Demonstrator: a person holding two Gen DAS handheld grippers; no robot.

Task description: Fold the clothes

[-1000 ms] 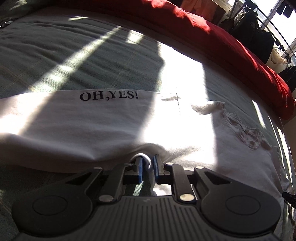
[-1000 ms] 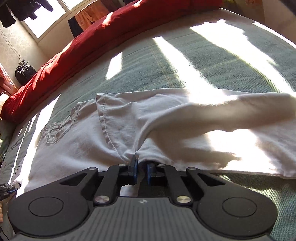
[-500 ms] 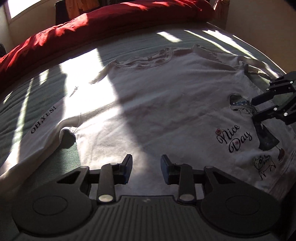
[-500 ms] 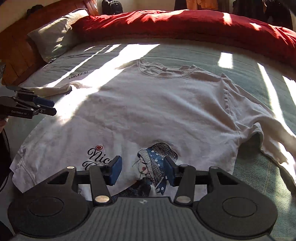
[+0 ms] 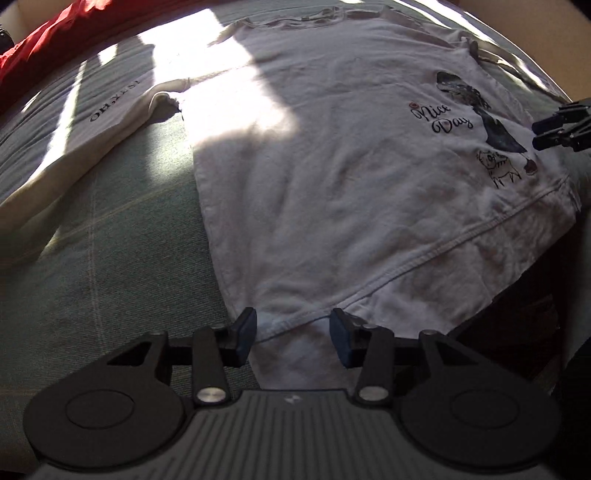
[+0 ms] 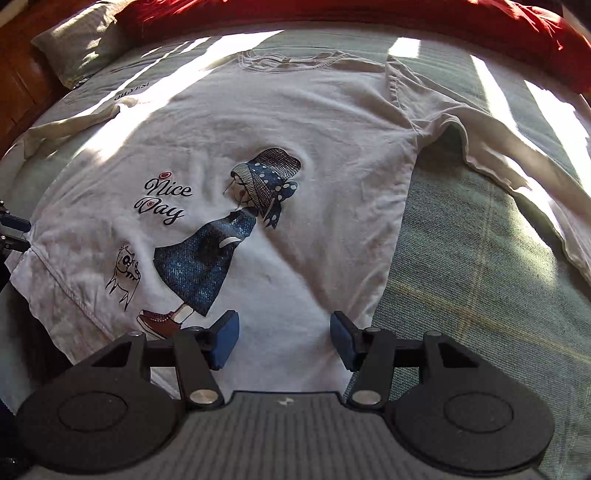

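Across the middle of both frames I see the white shirt (image 6: 332, 155) lying flat, print side up, on the green bedspread (image 6: 461, 295), sleeves spread to either side. My left gripper (image 5: 292, 334) is released, jaws apart over the shirt's hem corner at lower centre. My right gripper (image 6: 284, 338) is likewise released over the hem. Along the top edge runs a red blanket (image 6: 369, 14)

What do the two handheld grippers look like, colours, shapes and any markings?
Both look alike. The left gripper and right gripper each have a black body with two round discs at the sides, a grey ribbed centre panel bearing a small pale mark, silver pivot bolts, and angular black linkages ending in blue fingertip pads. No cables, hands or sleeves are in view.
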